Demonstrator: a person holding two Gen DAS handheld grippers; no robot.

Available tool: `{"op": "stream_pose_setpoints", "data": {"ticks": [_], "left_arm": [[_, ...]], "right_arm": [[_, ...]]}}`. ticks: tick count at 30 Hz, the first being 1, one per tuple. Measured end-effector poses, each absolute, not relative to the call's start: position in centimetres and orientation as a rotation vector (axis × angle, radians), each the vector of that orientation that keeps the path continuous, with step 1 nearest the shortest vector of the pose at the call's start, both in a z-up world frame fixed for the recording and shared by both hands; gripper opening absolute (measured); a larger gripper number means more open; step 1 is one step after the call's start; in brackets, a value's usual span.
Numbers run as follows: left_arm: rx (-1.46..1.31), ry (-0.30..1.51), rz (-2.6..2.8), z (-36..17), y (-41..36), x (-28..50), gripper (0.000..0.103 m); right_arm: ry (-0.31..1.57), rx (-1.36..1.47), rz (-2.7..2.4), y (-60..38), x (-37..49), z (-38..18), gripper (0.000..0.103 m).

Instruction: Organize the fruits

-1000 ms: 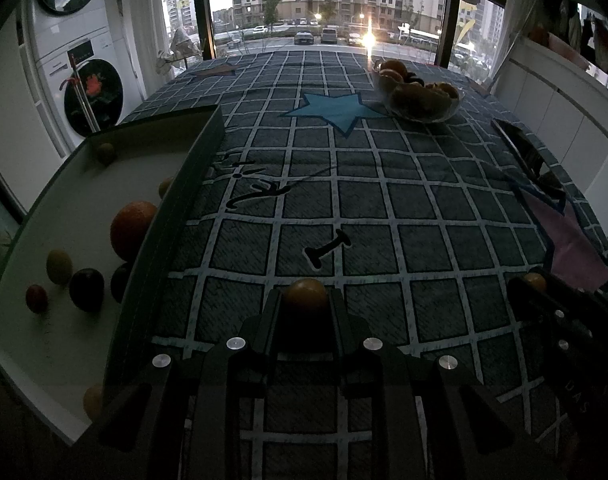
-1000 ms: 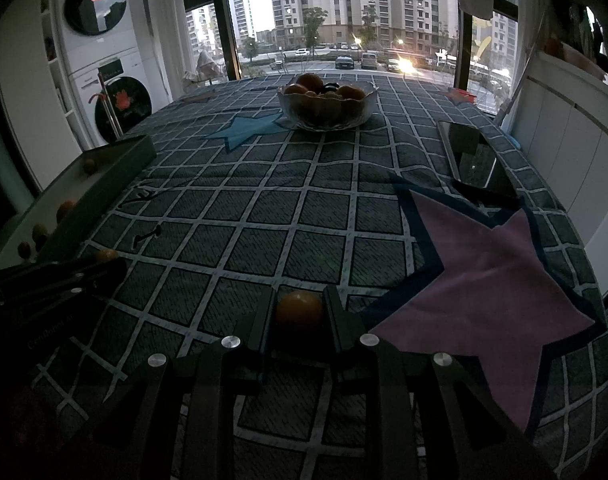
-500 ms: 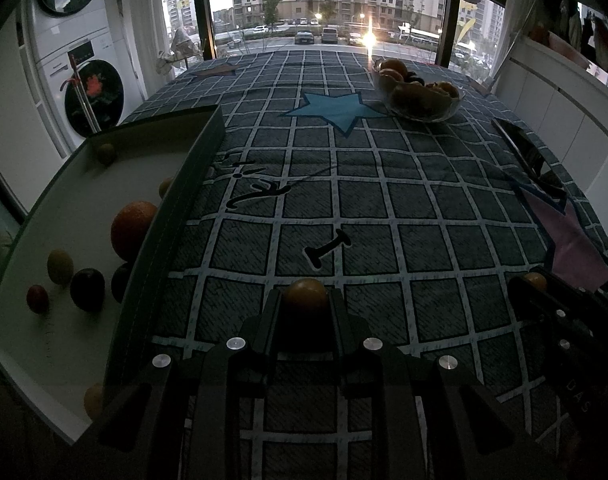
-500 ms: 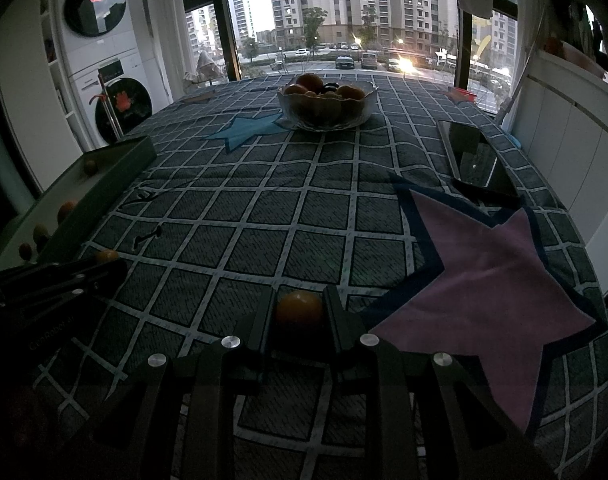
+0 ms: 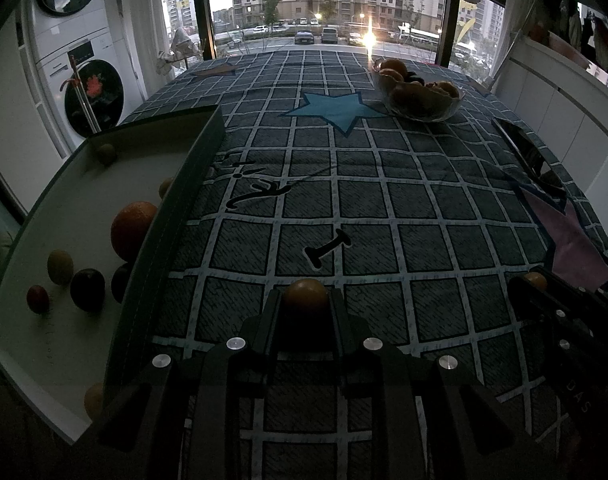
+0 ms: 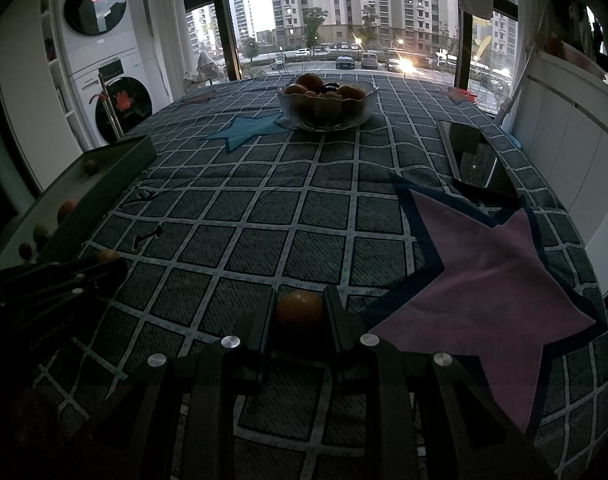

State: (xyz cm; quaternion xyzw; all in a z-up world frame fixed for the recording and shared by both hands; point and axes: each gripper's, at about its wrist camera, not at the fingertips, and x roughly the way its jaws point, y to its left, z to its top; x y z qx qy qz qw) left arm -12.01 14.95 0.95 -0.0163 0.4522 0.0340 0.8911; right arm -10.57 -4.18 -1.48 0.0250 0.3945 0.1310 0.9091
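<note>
My left gripper (image 5: 305,300) is shut on a small orange fruit (image 5: 305,294), low over the checked tablecloth. My right gripper (image 6: 299,312) is shut on another small orange fruit (image 6: 299,307). Each gripper shows in the other's view: the right one (image 5: 537,282) at the right edge, the left one (image 6: 108,258) at the left edge. A white tray with a dark green wall (image 5: 176,216) lies to the left and holds a large orange (image 5: 132,230), dark plums (image 5: 88,290) and other small fruits. A glass bowl (image 6: 327,102) of fruit stands at the far side.
A dark tablet (image 6: 477,160) lies at the right on the cloth, beside a pink star patch (image 6: 483,276). A blue star patch (image 5: 335,110) sits before the bowl. Stacked washing machines (image 6: 104,68) stand to the left, and windows run along the far edge.
</note>
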Motion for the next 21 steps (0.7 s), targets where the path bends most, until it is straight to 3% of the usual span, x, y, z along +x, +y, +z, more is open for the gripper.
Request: {"op": "stream_pose_setpoints", "data": {"ticks": [21], "left_arm": [[-0.033,0.939,0.071,0.98,14.97,-12.03,0.023]], "right_arm": [[0.814,0.051,0.269,-4.04,-10.62,-1.47,0.028]]}}
